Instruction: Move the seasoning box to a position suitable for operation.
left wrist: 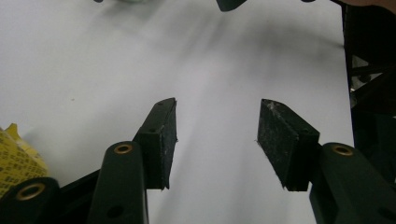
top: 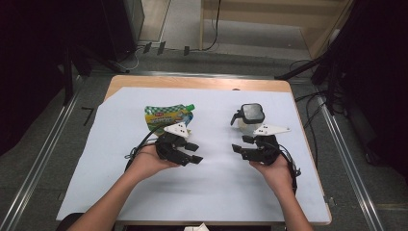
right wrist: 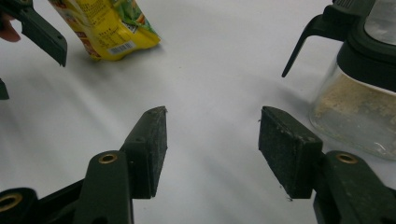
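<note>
Hovering with both grippers apart, nothing yet picked up.

On the white paper sheet (top: 144,192), the left gripper (top: 192,153) hung just in front of the green-and-yellow plastic spout pouch (top: 169,117), jaws spread and empty; the right gripper (top: 239,145) likewise gaped, just in front of the clear glass jar with a black lid and spout (top: 249,118), which held beige powder. Judged an approach step: next, each gripper likely had to advance and close on its item.

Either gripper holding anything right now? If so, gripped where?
Nothing held. Left gripper and right gripper both stand open over bare white sheet; the pouch and lidded jar lie untouched.
</note>
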A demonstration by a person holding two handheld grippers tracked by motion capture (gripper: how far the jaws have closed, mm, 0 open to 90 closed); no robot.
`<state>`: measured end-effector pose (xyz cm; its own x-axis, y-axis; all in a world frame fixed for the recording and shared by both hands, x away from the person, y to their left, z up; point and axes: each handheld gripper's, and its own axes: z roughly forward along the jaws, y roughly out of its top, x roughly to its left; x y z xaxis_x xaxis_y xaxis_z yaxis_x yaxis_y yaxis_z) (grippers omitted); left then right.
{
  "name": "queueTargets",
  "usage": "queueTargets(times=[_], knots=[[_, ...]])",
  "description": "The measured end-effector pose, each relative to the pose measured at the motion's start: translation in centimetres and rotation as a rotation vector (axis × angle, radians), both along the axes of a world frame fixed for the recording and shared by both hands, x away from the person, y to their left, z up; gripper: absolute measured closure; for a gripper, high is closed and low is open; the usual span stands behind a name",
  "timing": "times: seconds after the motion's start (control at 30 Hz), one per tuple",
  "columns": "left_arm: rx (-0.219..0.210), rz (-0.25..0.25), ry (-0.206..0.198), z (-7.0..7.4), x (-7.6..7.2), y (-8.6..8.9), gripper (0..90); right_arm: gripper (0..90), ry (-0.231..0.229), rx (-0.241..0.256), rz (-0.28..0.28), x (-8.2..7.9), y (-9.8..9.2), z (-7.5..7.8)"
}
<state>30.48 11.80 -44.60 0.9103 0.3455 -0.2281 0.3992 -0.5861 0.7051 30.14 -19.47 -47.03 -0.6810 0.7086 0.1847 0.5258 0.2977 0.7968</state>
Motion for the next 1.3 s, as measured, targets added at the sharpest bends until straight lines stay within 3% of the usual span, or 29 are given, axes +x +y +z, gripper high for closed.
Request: queueTargets(times=[0.13, 0.33, 0.53, 0.67, 0.8, 0.9, 1.03, 1.17, 1.3], knots=[[-0.013, -0.003, 0.009, 0.0, 0.1, 0.2, 46.2, 42.9, 0.003, -0.002, 0.004, 0.1, 0.1, -0.1], [0.02, 0.004, -0.003, -0.2, 0.1, 0.0, 45.4, 43.3, 0.007, -0.015, 0.003, 0.1, -0.1, -0.1], [0.008, 0.002, 0.022, -0.1, 0.2, 0.1, 44.9, 39.8, -0.014, -0.008, -0.005, 0.0, -0.3, 0.2], [0.003, -0.02, 0.028, 0.0, 0.0, 0.0, 45.1, 43.0, -0.002, -0.006, -0.004, 0.1, -0.4, 0.2], [0.001, -0.041, 0.029, 0.2, -0.2, -0.1, 45.4, 38.1, -0.02, 0.005, -0.021, 0.3, -1.2, 0.8], [0.009, -0.041, 0.028, 0.3, -0.2, 0.0, 44.6, 35.9, -0.02, 0.011, -0.041, 0.4, -1.7, 1.0], [-0.023, -0.045, 0.049, 0.4, 0.0, 0.2, 45.6, 34.4, -0.027, 0.027, -0.086, 0.7, -2.7, 1.2], [-0.007, -0.049, 0.039, 0.2, -0.1, 0.1, 45.7, 34.8, -0.034, 0.024, -0.114, 0.9, -3.0, 1.3], [-0.005, -0.05, 0.033, 0.2, -0.2, 0.0, 45.2, 30.2, -0.01, 0.008, -0.169, 1.7, -3.5, 0.7]])
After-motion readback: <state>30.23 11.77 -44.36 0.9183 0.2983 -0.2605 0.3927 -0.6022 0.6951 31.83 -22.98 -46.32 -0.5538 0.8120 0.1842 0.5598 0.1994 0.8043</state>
